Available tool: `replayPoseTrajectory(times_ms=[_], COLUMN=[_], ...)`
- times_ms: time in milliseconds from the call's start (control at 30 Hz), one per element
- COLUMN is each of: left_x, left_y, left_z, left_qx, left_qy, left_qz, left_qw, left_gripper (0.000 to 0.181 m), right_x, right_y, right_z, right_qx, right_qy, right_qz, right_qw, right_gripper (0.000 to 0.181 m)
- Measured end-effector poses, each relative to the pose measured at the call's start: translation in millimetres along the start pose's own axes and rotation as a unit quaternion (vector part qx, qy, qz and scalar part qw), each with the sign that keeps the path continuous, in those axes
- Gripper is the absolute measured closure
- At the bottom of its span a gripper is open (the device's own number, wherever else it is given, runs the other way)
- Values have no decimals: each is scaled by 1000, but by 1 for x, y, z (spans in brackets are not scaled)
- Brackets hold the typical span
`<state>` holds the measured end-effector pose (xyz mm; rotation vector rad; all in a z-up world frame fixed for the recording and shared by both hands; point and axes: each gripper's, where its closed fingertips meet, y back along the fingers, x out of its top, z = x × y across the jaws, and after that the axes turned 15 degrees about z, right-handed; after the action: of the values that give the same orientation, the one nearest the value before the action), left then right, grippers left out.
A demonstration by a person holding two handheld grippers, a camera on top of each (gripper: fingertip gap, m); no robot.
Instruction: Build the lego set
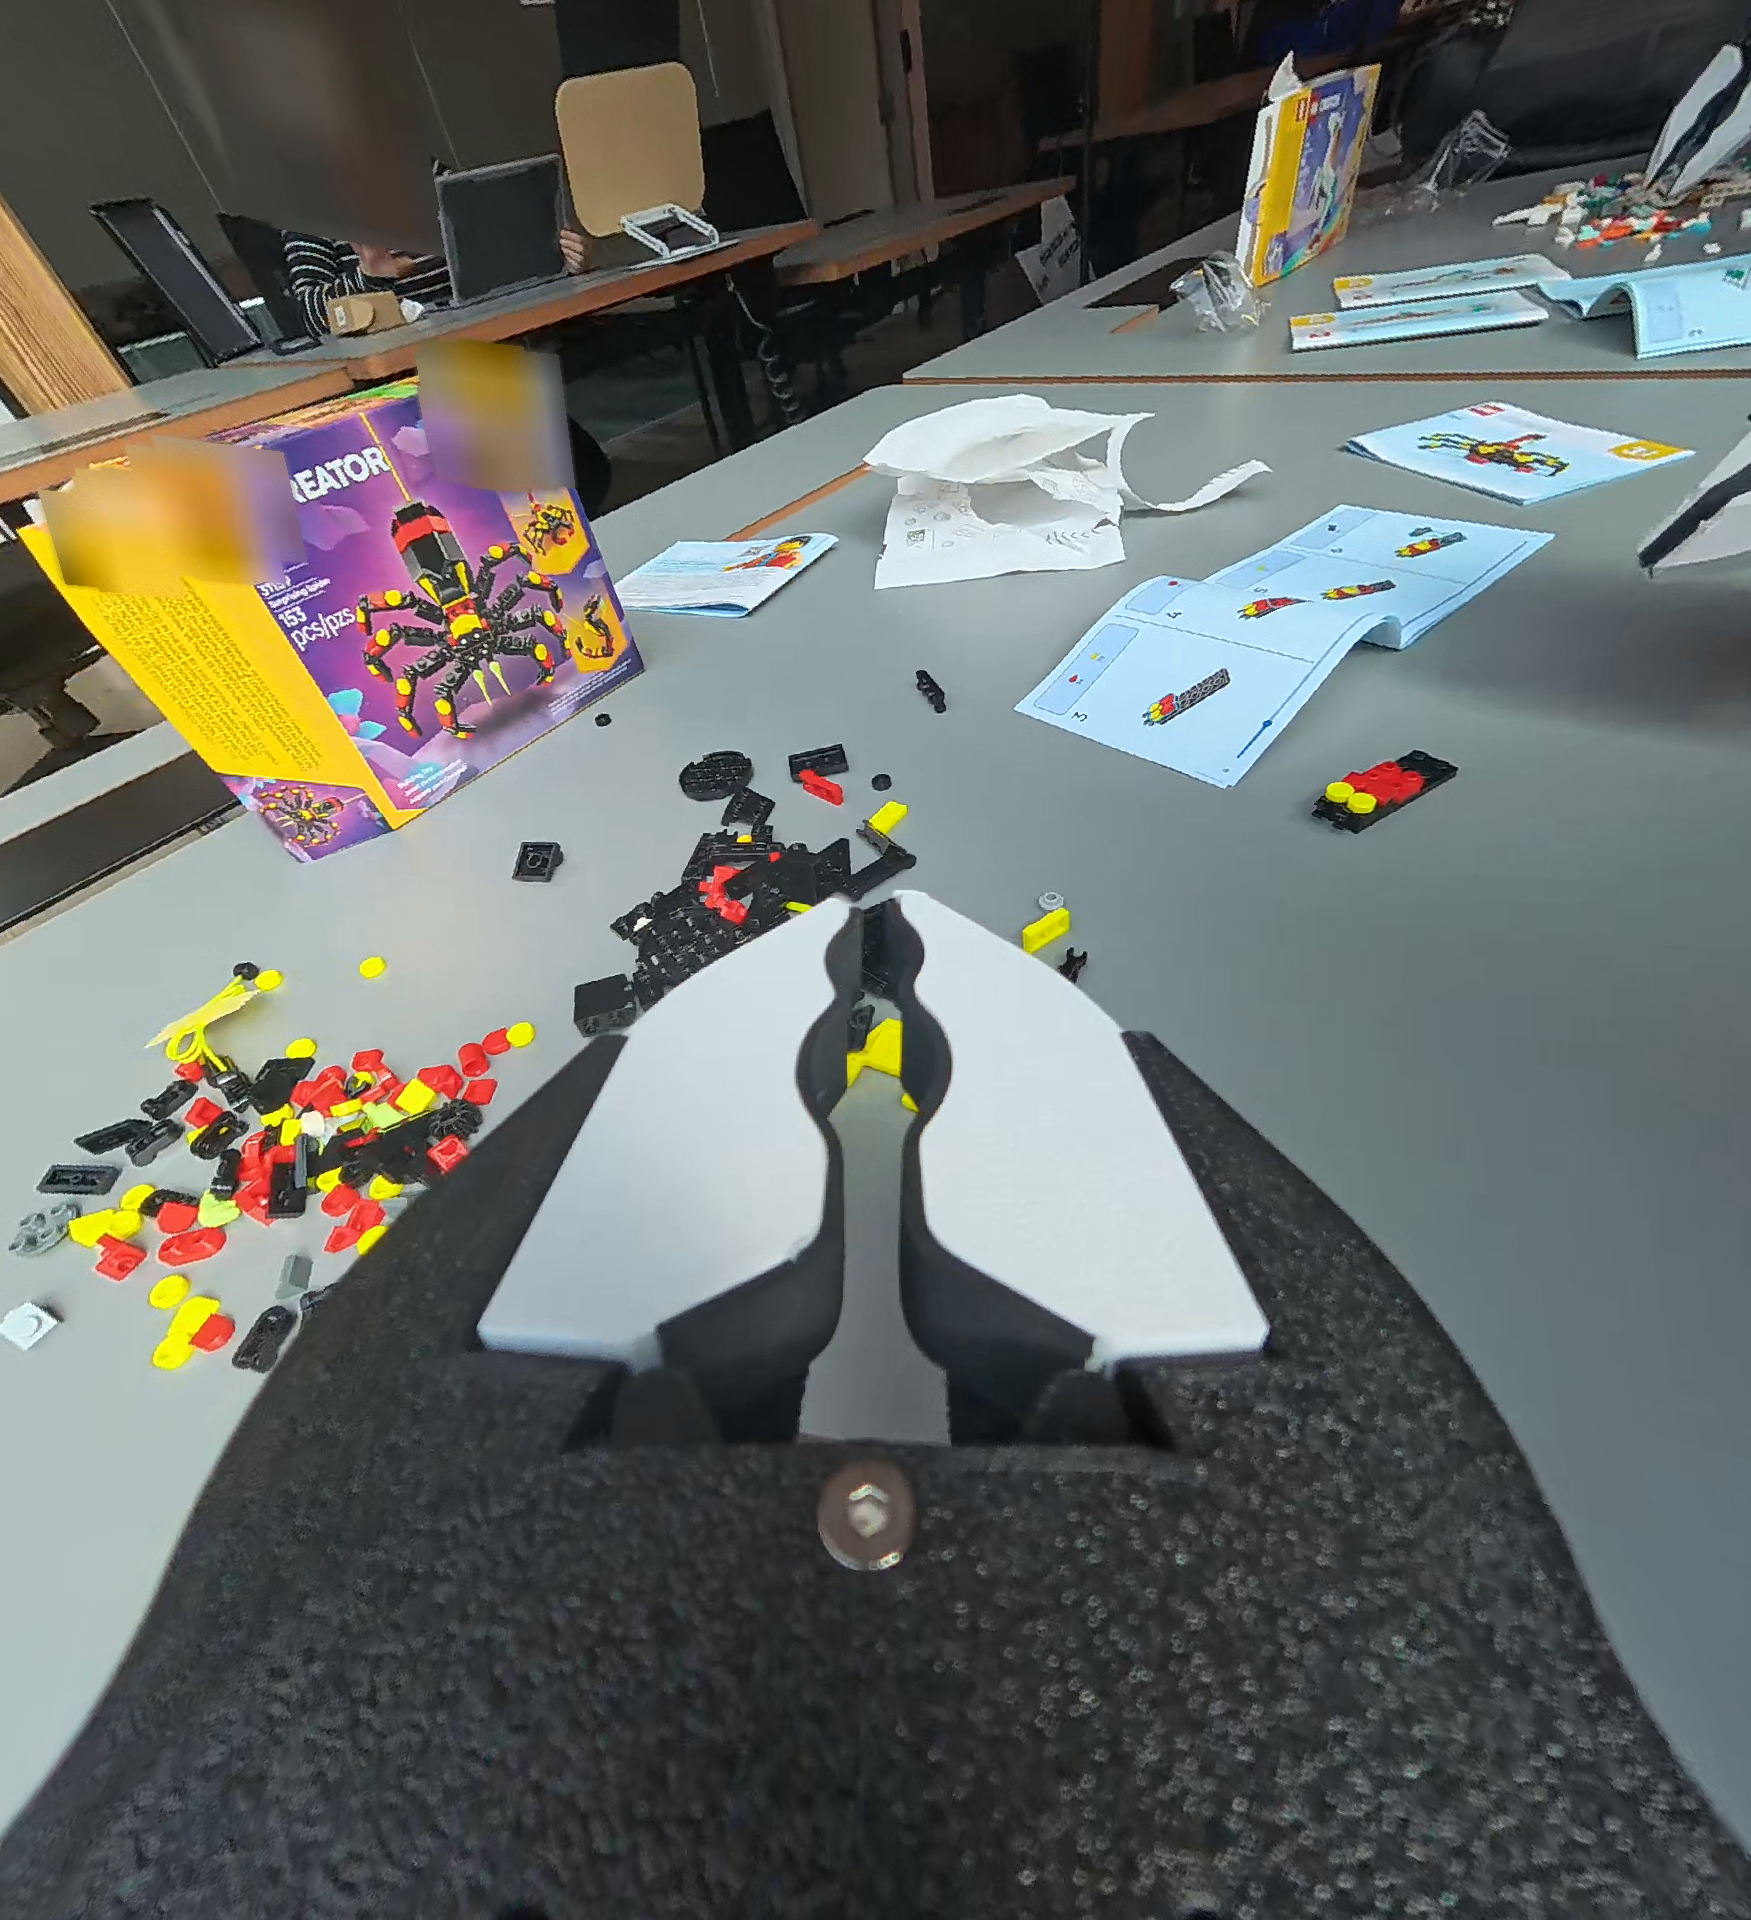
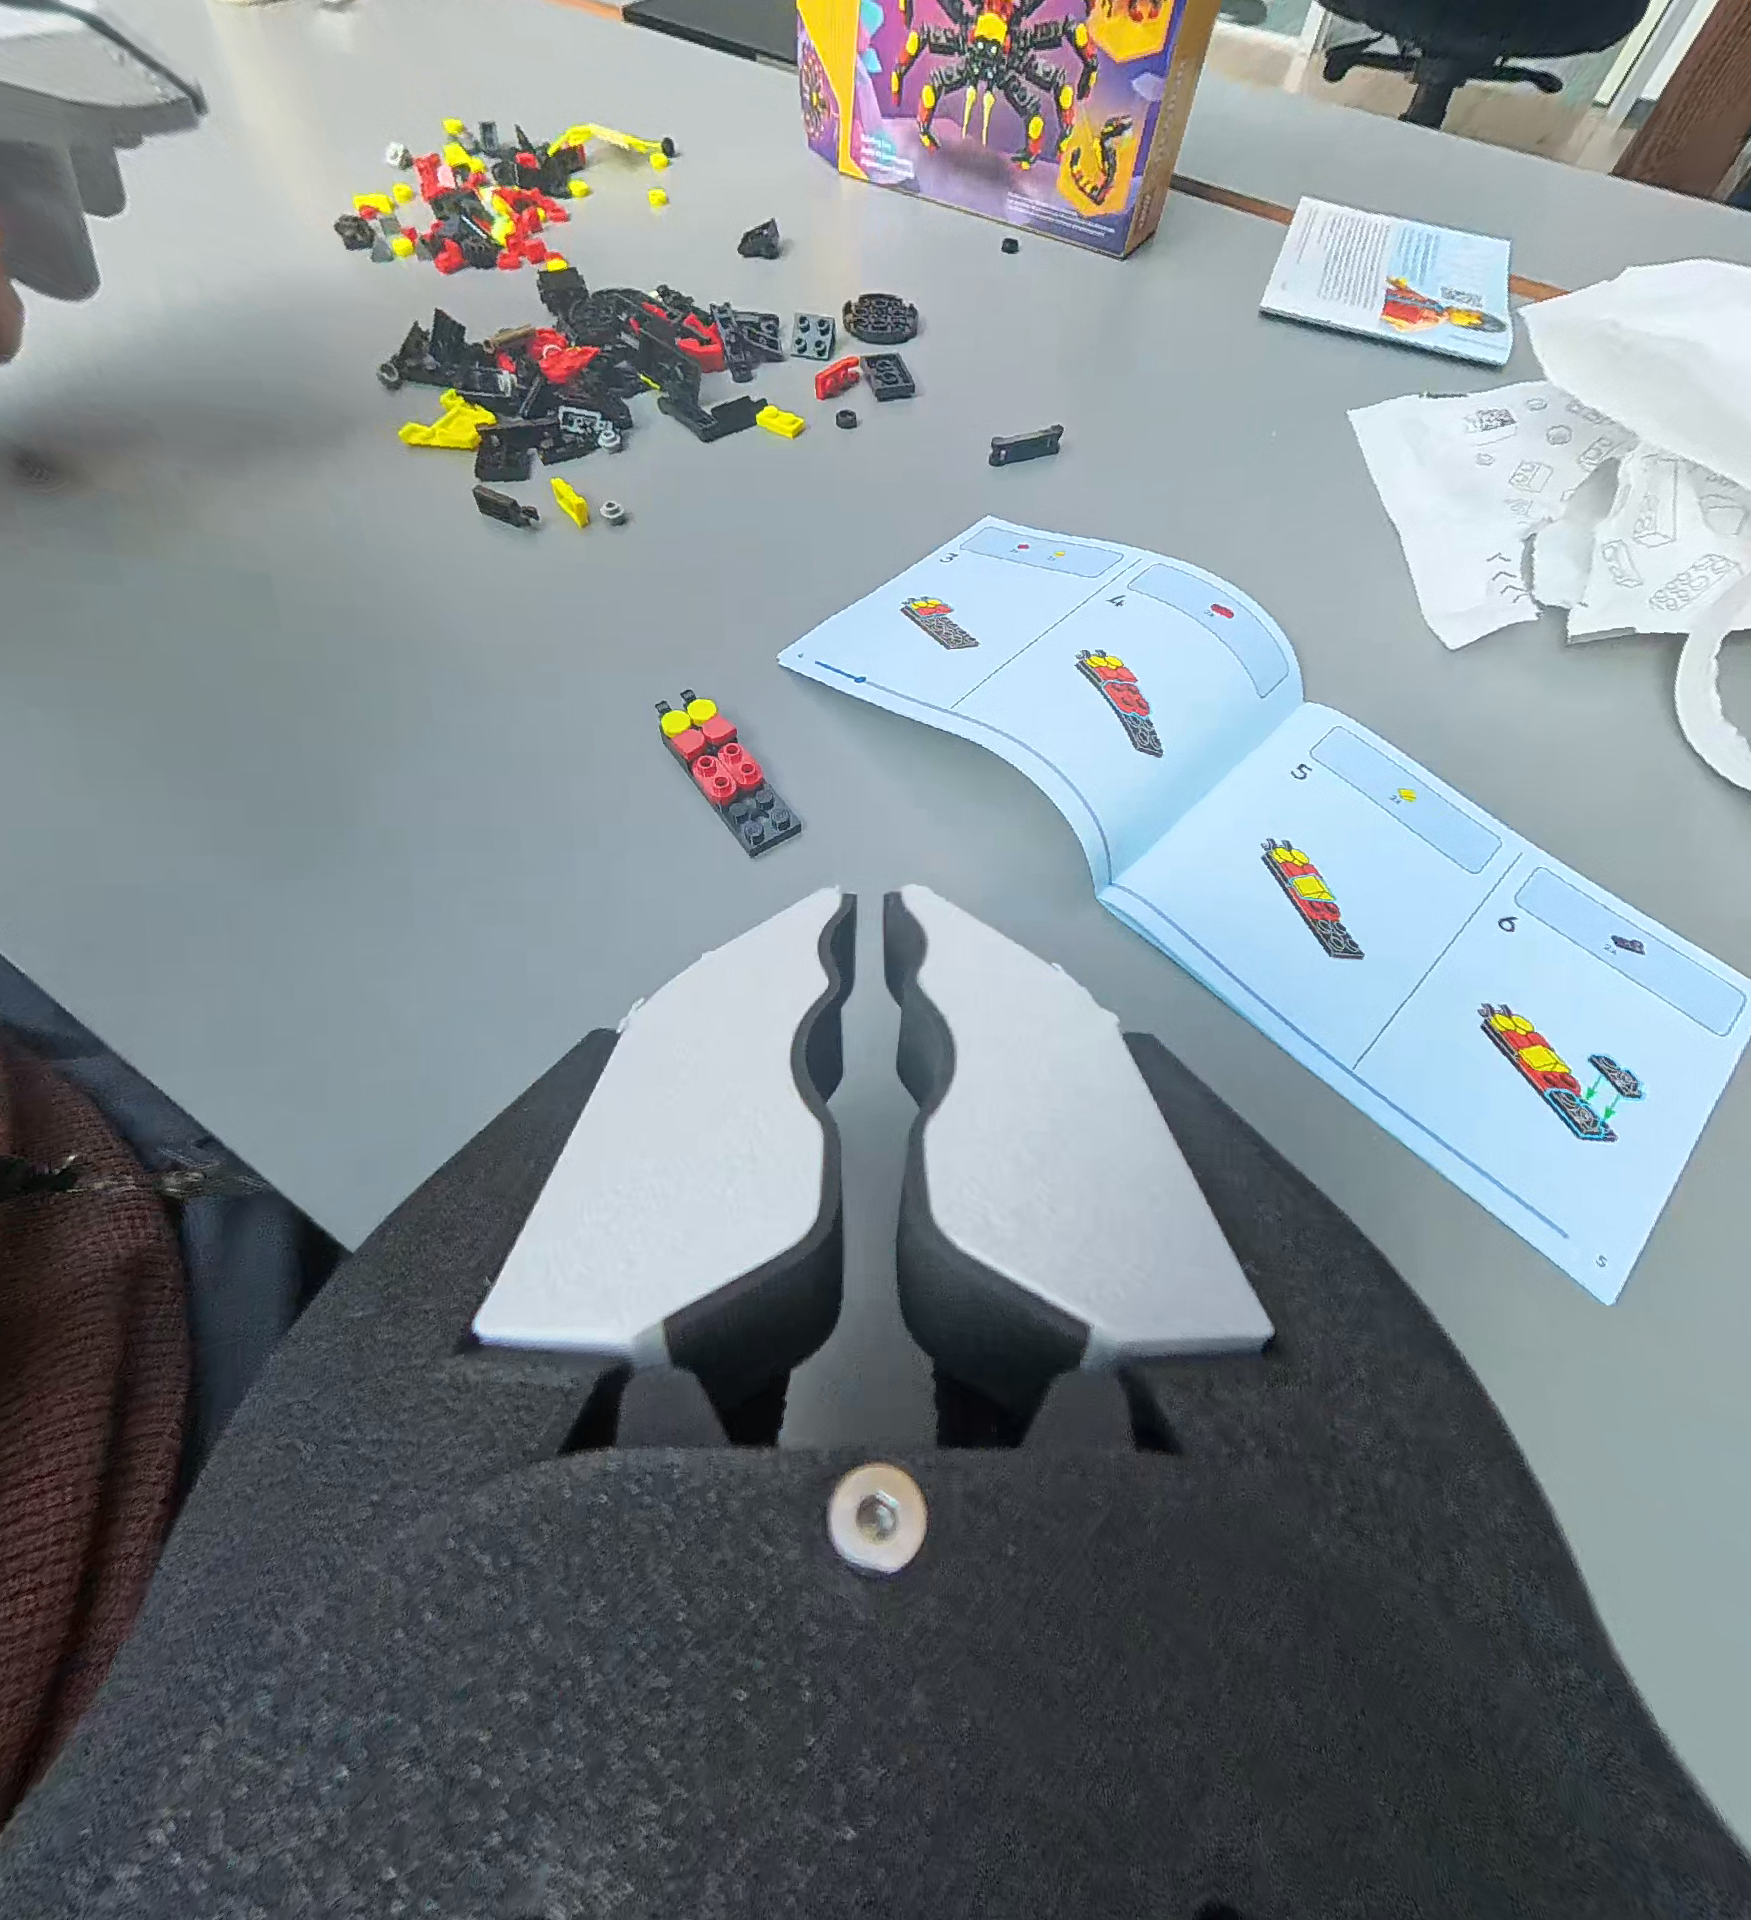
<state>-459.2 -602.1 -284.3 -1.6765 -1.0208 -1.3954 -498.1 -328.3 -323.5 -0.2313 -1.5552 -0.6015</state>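
Lego assembly on table — just ahead of right gripper, apart.

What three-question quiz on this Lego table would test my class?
1. True or false: the right gripper holds the small build.
2. What lies right of the build in the right wrist view? A) open manual B) box C) mug
3. Fill in: the left gripper hovers over the mostly ____ brick pile.

Key: 1 false, nothing is between its jaws. 2 A. 3 black.
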Motion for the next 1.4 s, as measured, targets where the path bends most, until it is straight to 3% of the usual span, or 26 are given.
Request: replayPoseTrajectory(times_ms=[300,567,733,833,967,1133,1200,1267,1400], left_x=[-15,-21,-36,-45,-58,-87,-92,-90,-90], left_y=[6,6,17,28,36,42,39,31,21], left_z=[-35,-79,-143,-174,-182,-197,-204,-212,-222], left_qx=[25,-7,35,47,28,50,47,9,-123], left_qy=[-45,-74,-129,-87,1,-29,-55,-85,-144], left_qz=[-49,-82,-141,-147,-148,-209,-221,-216,-195], left_qw=[997,994,981,984,989,976,973,973,962], left_gripper=[180,181,172,166,160,160,167,181,181], right_x=[17,55,73,75,71,71,72,71,69], right_y=[-51,-139,-184,-197,-204,-212,-212,-214,-215], right_z=[-23,-38,-38,-37,-35,-27,-29,-31,-37], right_qx=[55,136,146,147,163,163,162,165,178], right_qy=[-23,105,141,141,141,130,126,117,108], right_qz=[22,-18,-27,-30,-45,-45,-28,-19,-22], right_qw=[998,985,979,979,975,977,978,979,978], right_gripper=[164,181,177,172,168,167,168,168,168])
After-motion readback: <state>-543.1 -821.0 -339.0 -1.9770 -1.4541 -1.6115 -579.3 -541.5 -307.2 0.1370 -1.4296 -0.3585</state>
